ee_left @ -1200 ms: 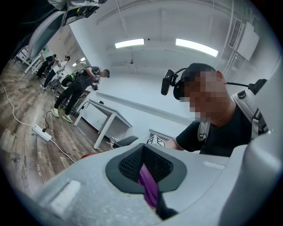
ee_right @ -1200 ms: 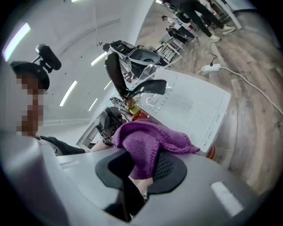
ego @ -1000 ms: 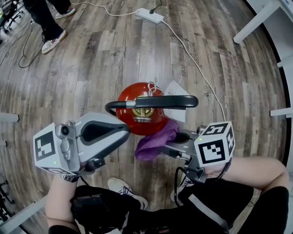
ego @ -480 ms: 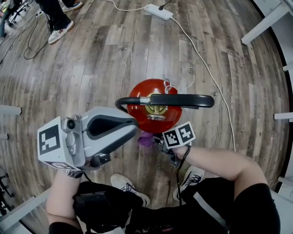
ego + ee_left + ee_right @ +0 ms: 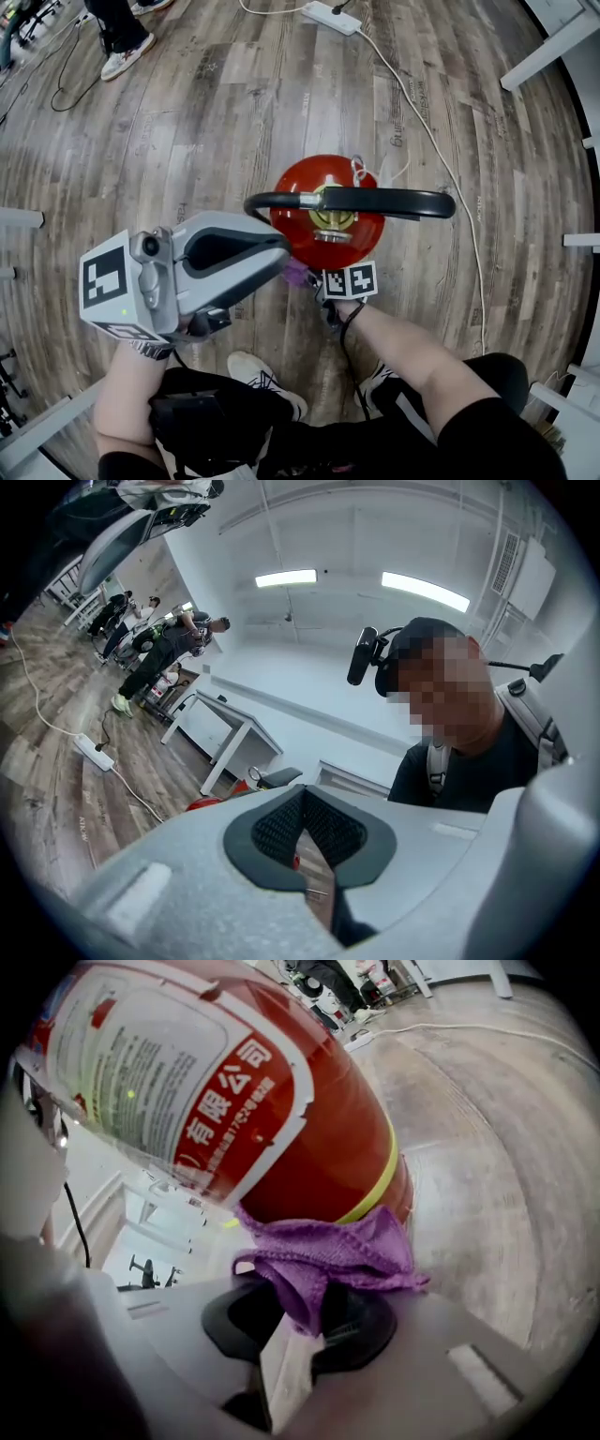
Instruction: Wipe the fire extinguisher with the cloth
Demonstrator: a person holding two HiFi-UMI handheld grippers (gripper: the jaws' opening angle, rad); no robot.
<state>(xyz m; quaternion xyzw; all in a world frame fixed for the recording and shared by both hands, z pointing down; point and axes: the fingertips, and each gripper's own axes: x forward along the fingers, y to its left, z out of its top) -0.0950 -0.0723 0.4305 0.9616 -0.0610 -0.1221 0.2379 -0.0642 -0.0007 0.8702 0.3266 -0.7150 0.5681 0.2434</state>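
A red fire extinguisher (image 5: 323, 211) with a black handle (image 5: 375, 202) stands upright on the wood floor. My right gripper (image 5: 314, 279) hangs low at its near side, shut on a purple cloth (image 5: 296, 275). In the right gripper view the cloth (image 5: 328, 1251) bunches out of the right gripper (image 5: 300, 1312) and presses on the cylinder's lower red body (image 5: 281, 1119), just under the white label. My left gripper (image 5: 281, 258) is held up left of the extinguisher, jaws together with nothing in them. Past the left gripper (image 5: 302, 794), the extinguisher (image 5: 211, 802) peeks out.
A white power strip (image 5: 328, 17) lies at the far side, and its cable (image 5: 441, 159) runs along the floor right of the extinguisher. Another person's shoes (image 5: 127, 52) stand far left. White table legs (image 5: 548, 52) line the right edge. My own shoe (image 5: 267, 380) is below.
My right gripper has dropped with the cloth down the extinguisher's near side, from beside its top to low near the floor. The left gripper has stayed put.
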